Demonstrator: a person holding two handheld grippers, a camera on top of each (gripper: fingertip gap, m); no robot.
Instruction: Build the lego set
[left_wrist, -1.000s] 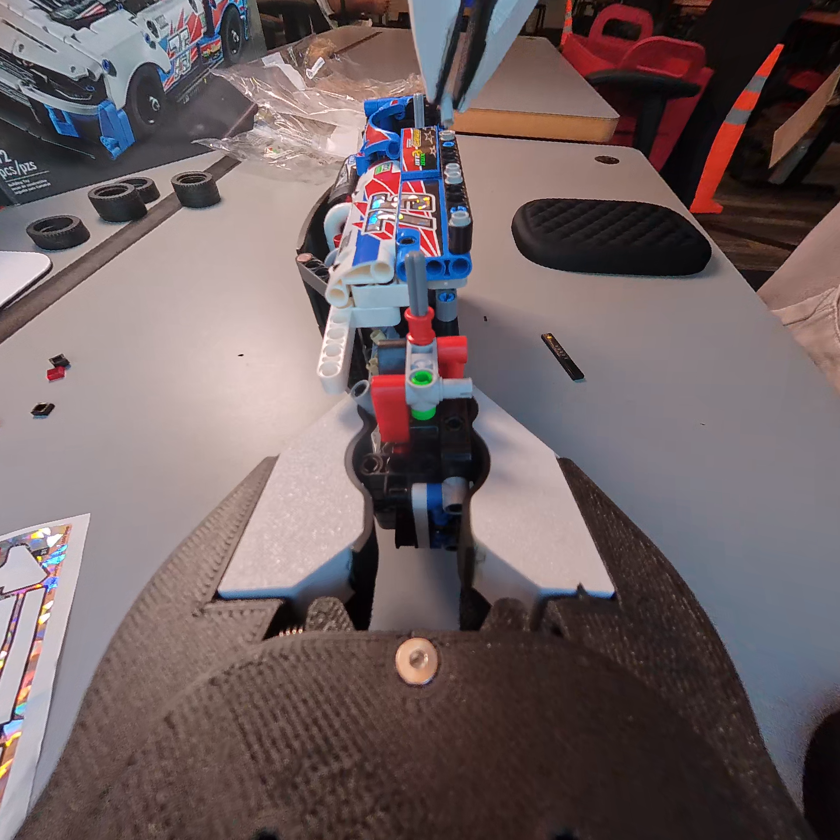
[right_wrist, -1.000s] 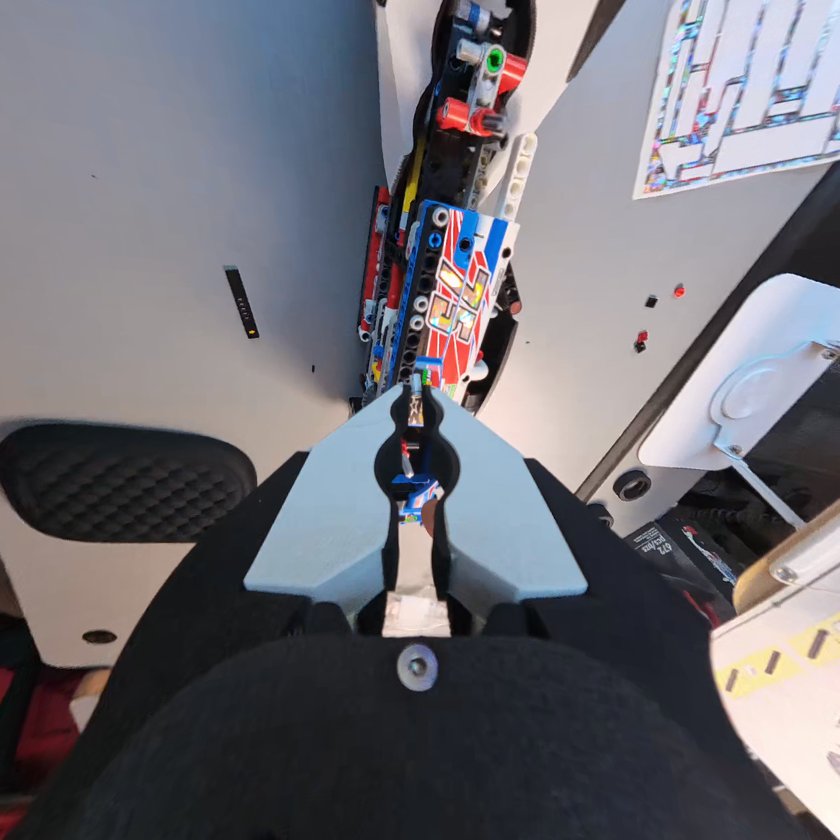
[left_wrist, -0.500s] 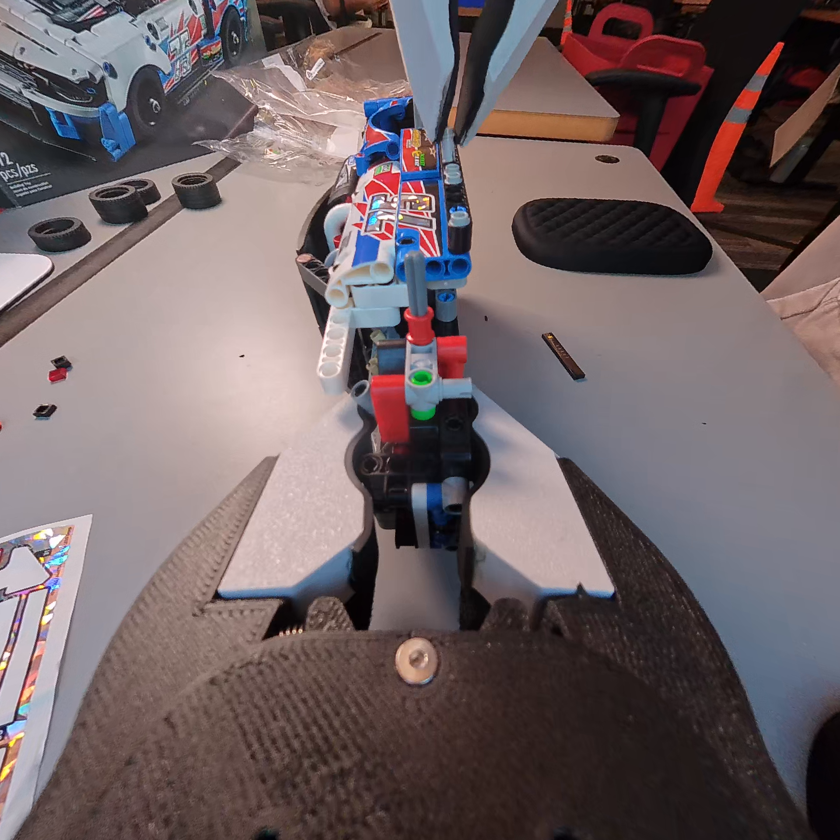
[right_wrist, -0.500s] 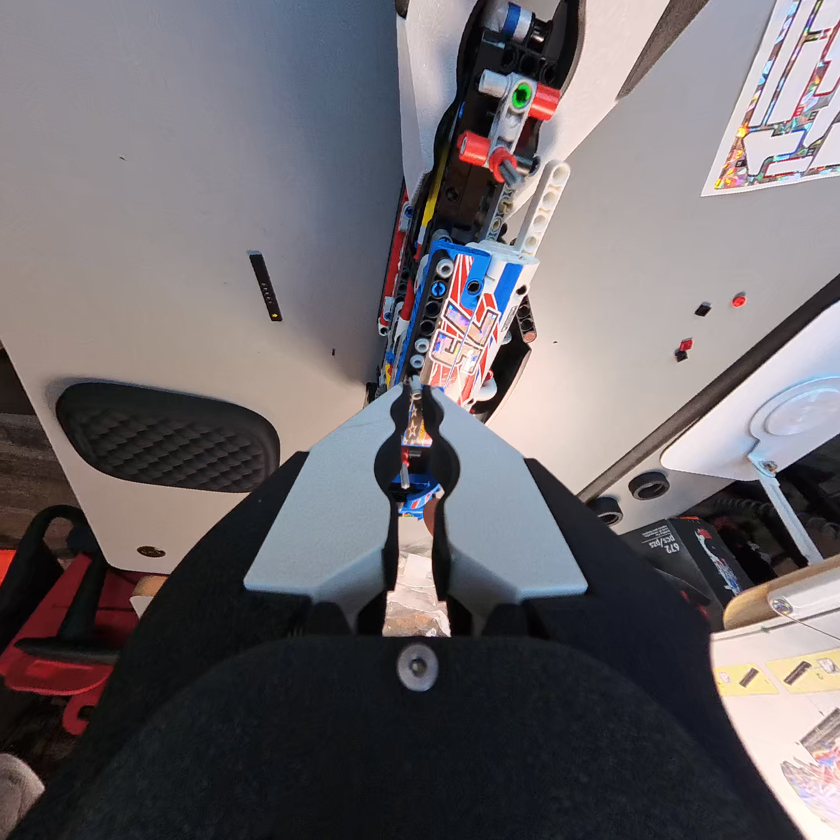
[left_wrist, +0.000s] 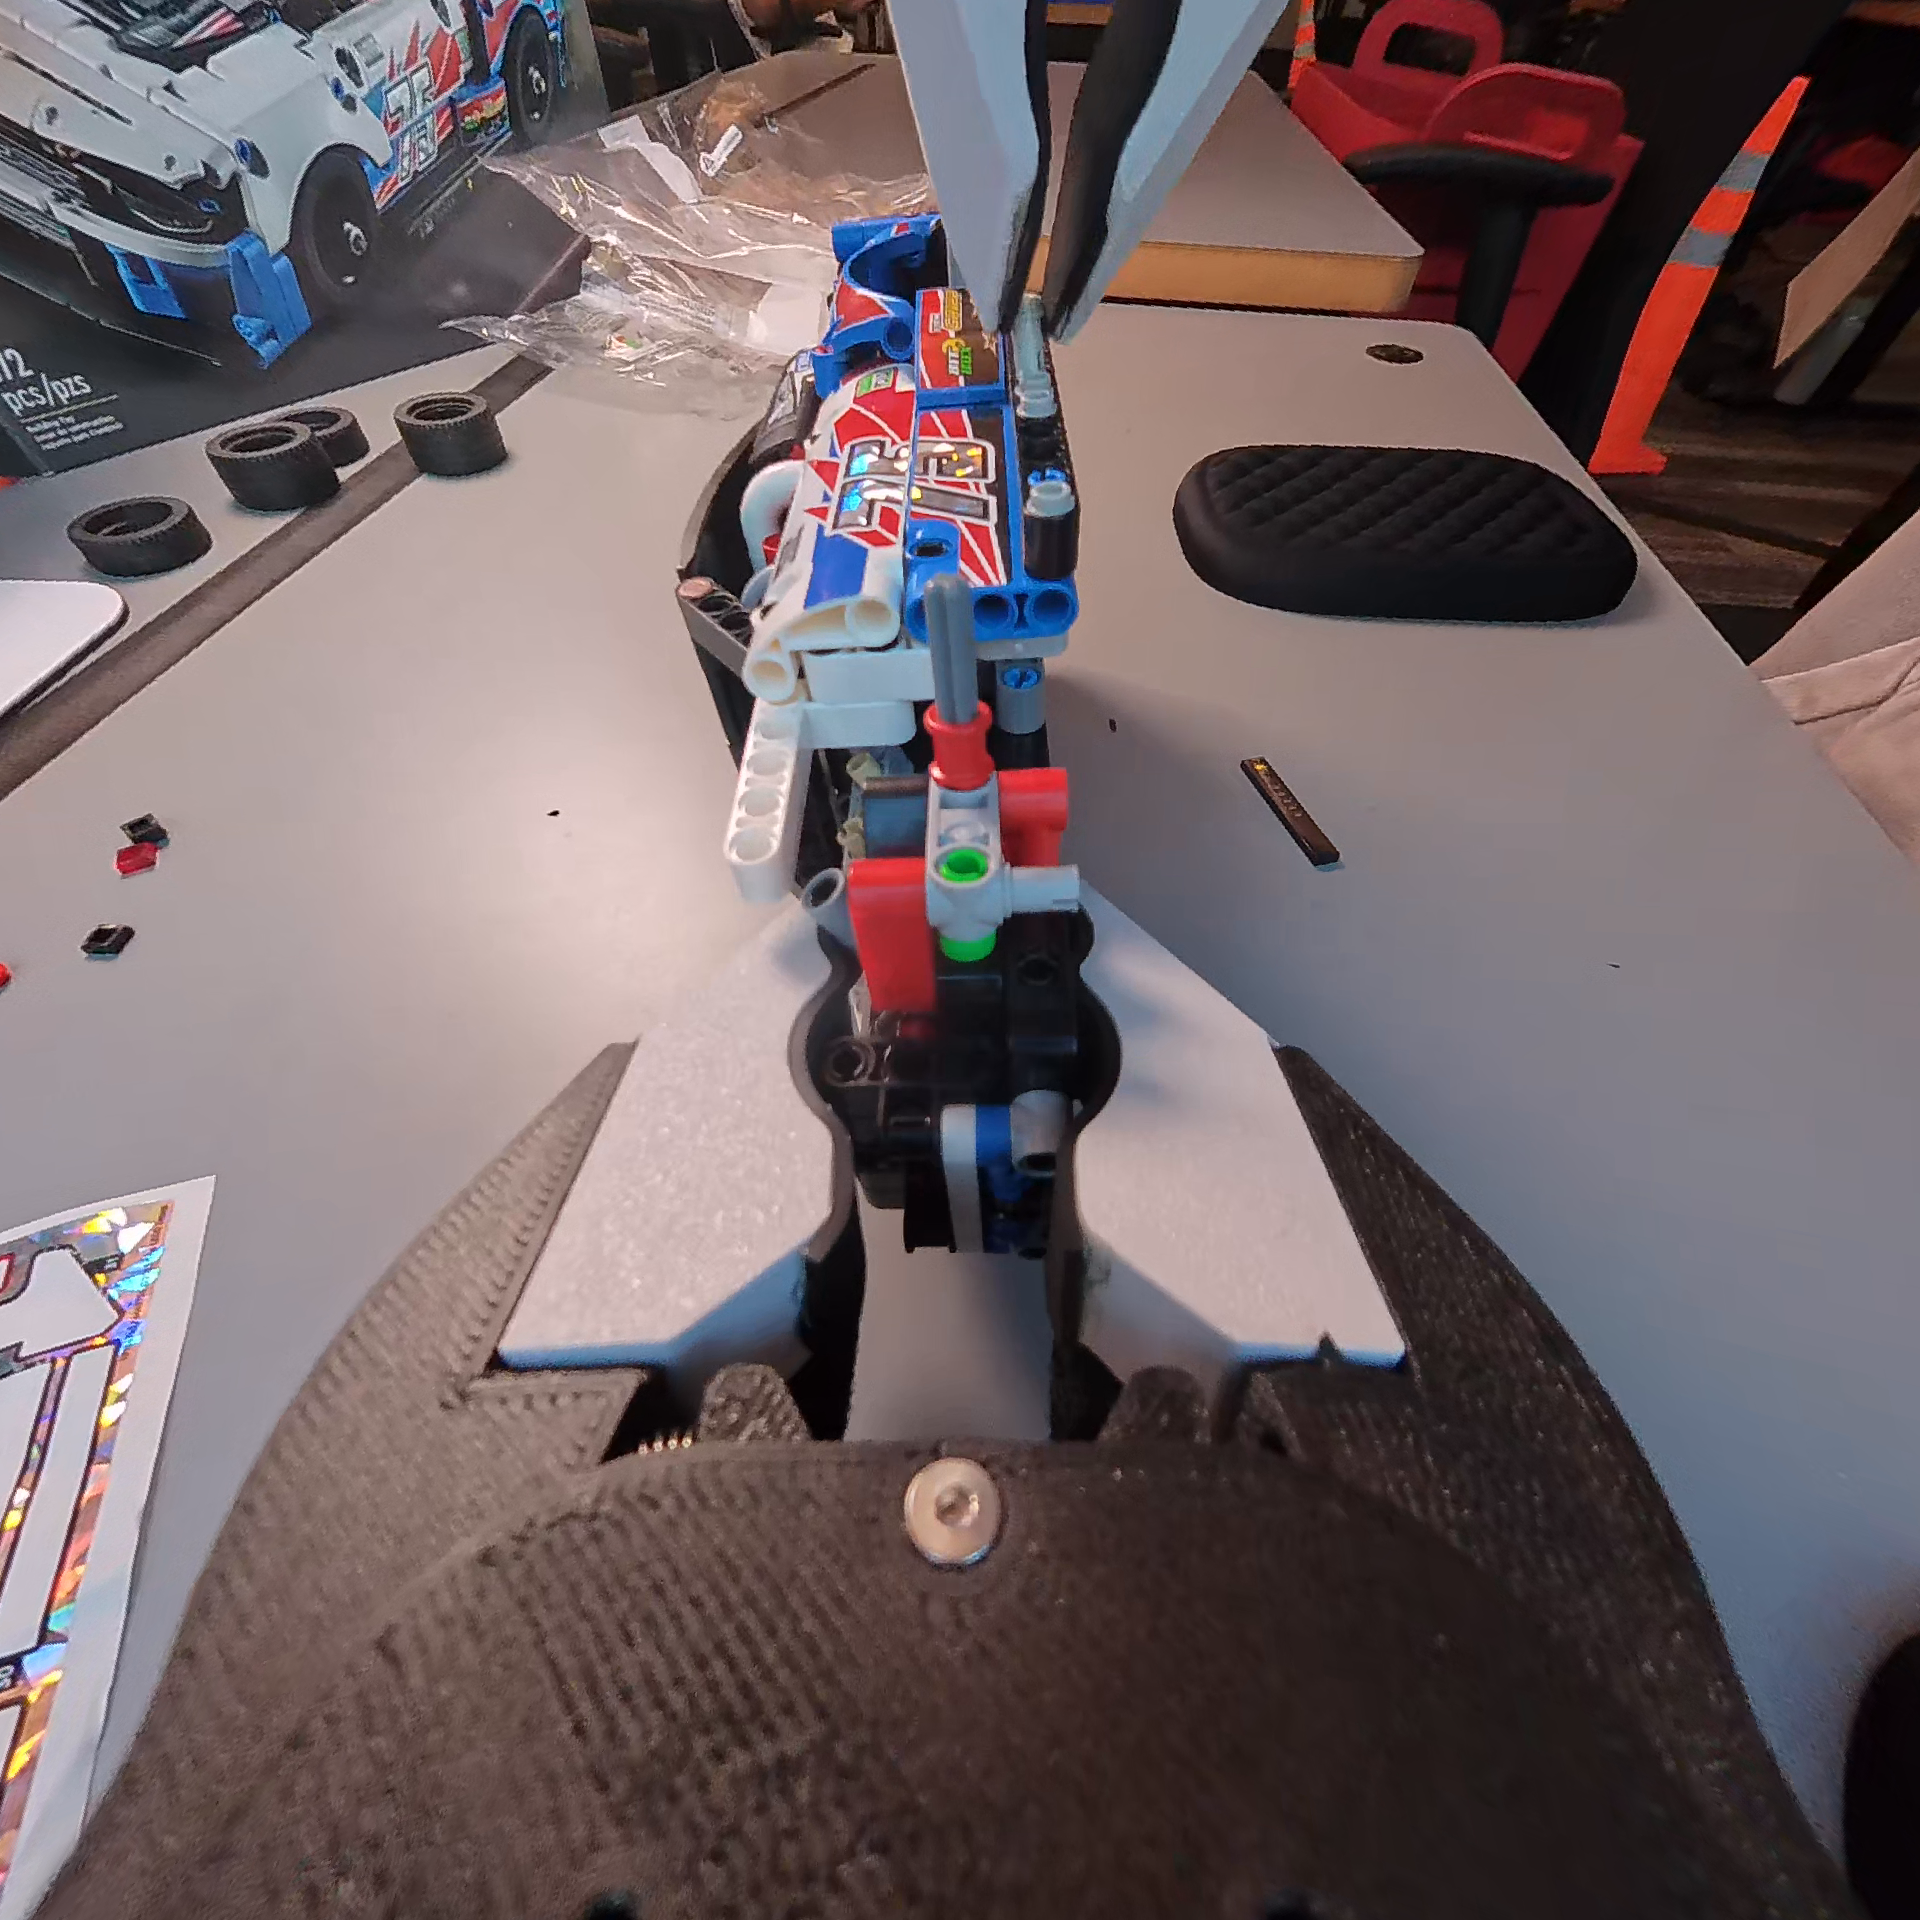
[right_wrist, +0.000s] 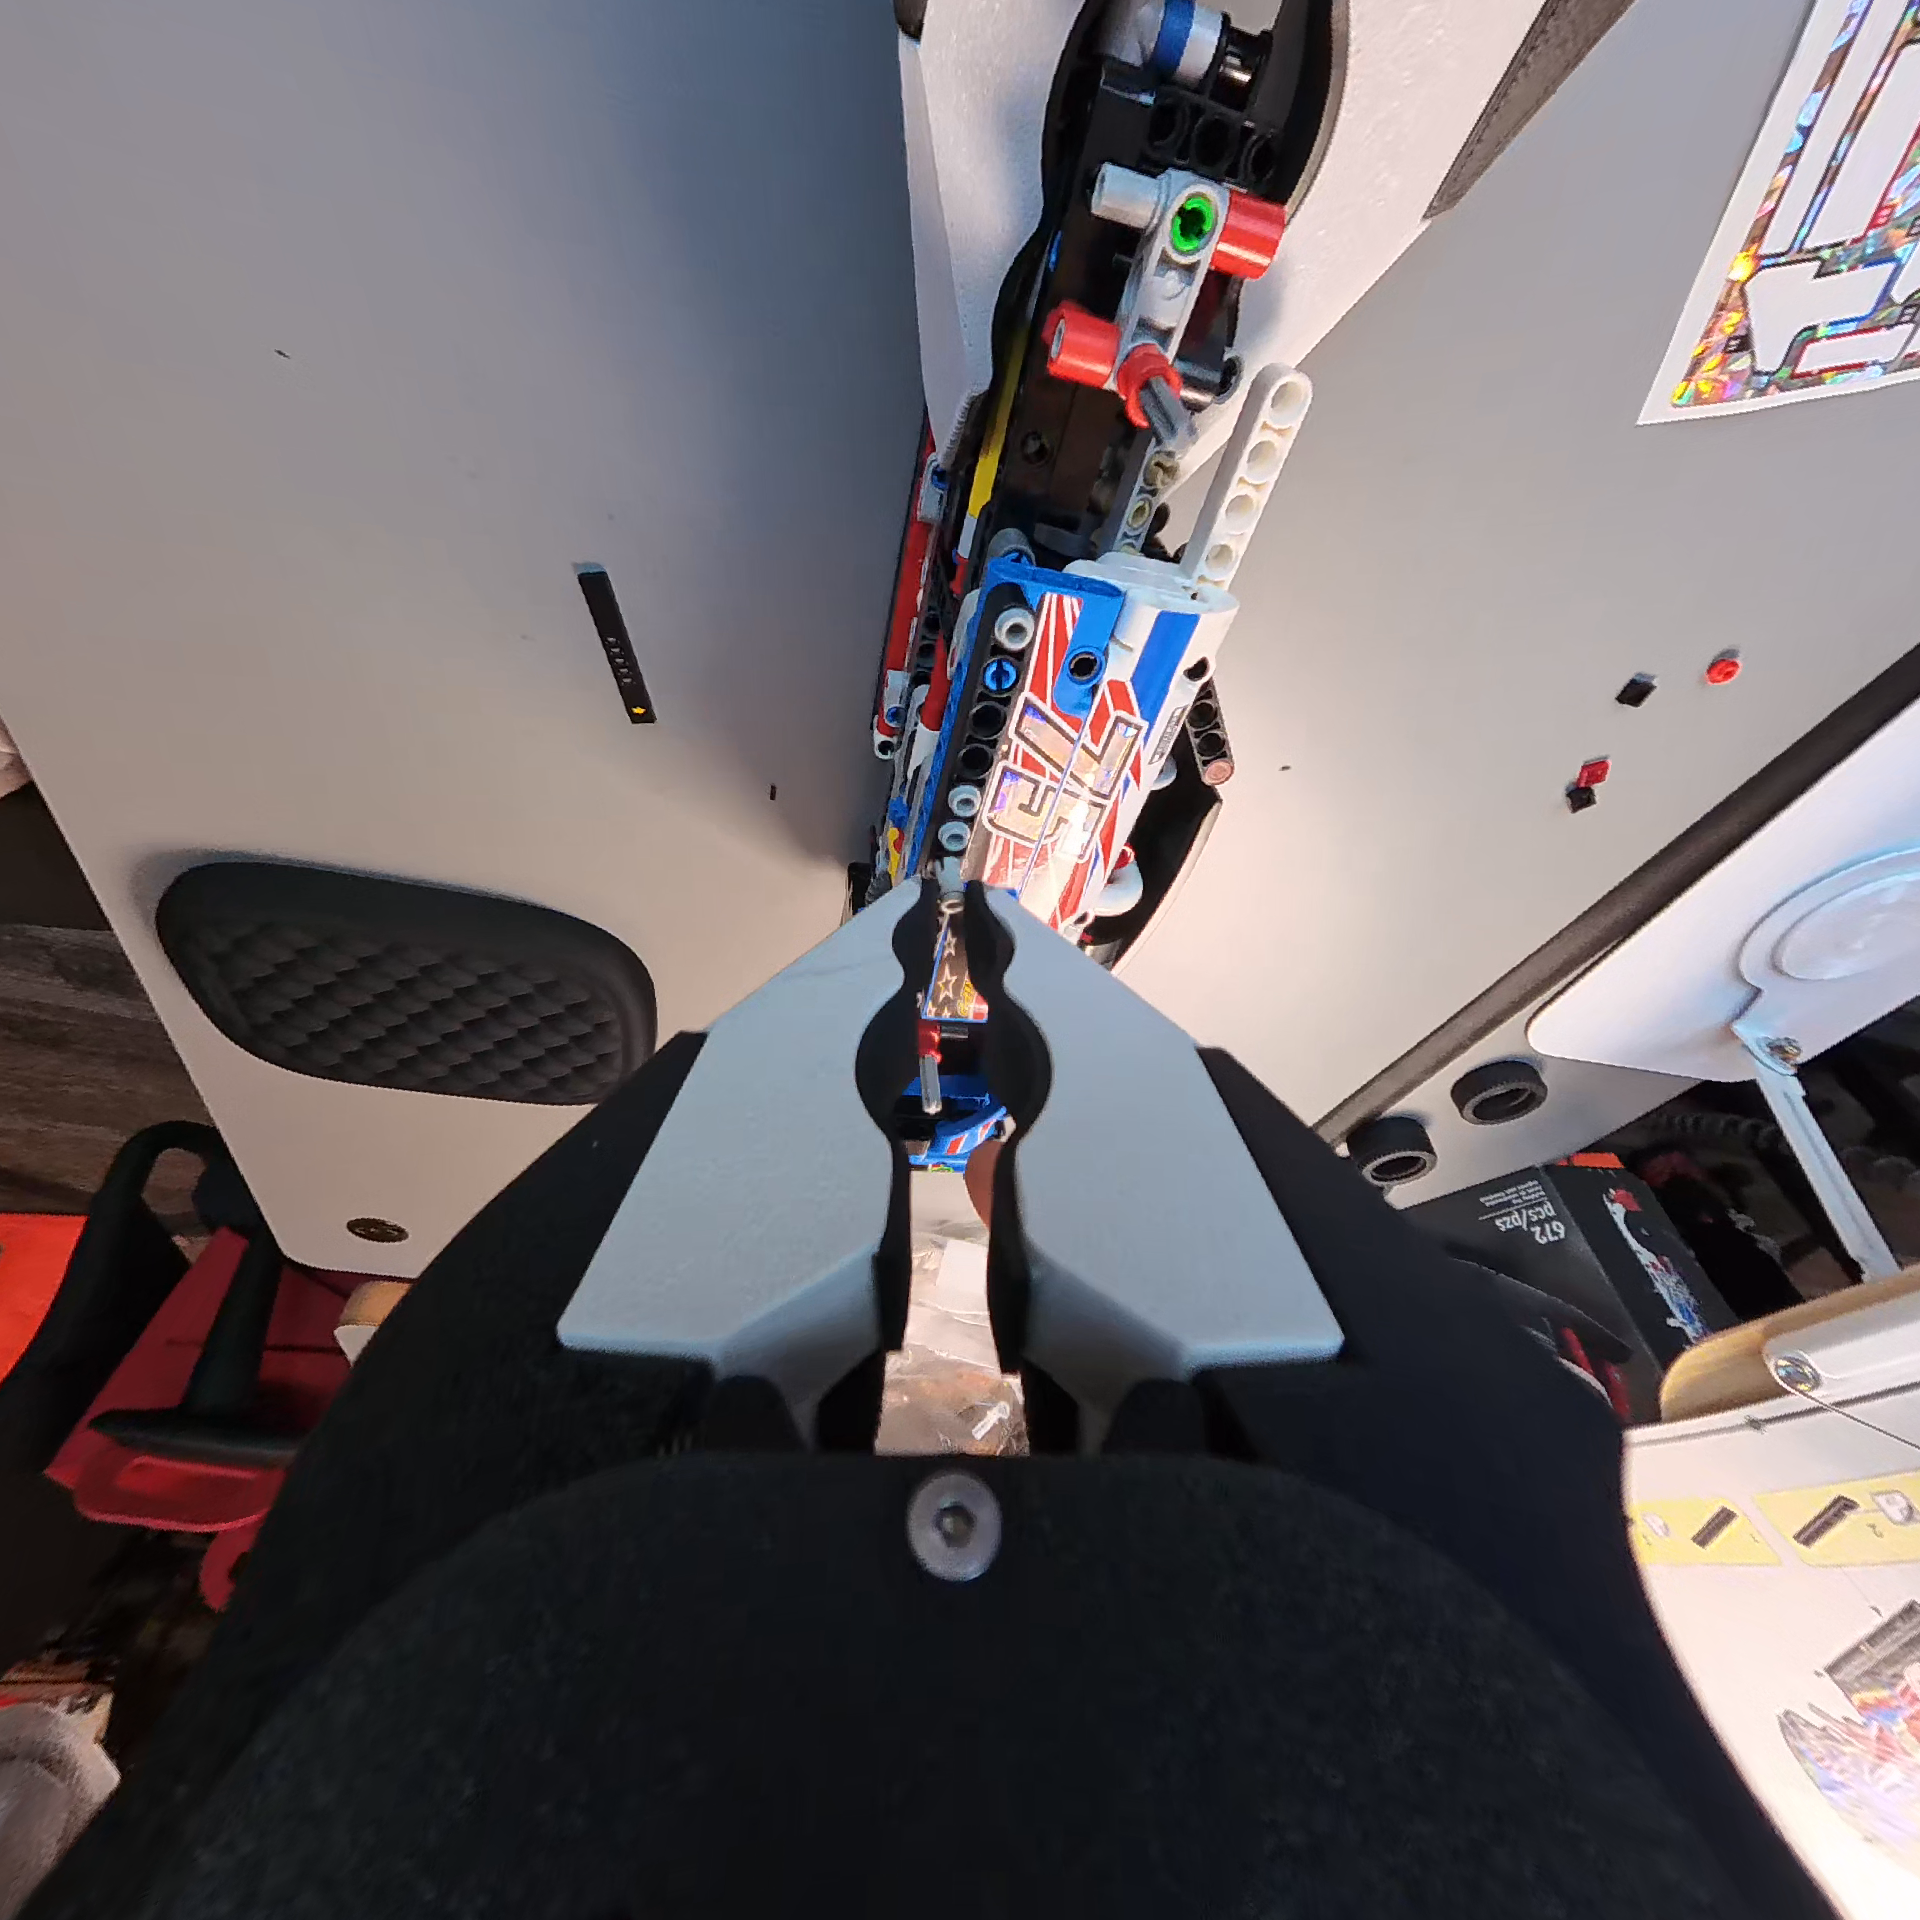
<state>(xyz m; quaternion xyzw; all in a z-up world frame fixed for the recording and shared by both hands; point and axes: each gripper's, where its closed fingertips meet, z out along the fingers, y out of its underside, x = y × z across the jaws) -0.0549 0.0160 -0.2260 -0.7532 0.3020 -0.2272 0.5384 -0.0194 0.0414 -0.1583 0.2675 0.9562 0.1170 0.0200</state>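
grey left gripper (left_wrist: 956, 1049) clamps lego car (left_wrist: 935, 540); right gripper (right_wrist: 951, 904) pinches grey pin (right_wrist: 949, 871).

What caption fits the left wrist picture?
Left gripper clamps the Lego car; right gripper pinches a pin at its far end.

Black quilted pad (left_wrist: 1403, 530), red chair (left_wrist: 1486, 135), orange cone (left_wrist: 1704, 260) beyond grey table (left_wrist: 416, 727).

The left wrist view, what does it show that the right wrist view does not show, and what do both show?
Only the left wrist view shows the clear plastic bags, an orange cone and the right gripper pinching a grey pin on the far end of the car.

Only the right wrist view shows a booklet beside that gripper.

Both show the half-built car, clamped by the left gripper, plus loose tyres, the black pad and the shiny sticker sheet.
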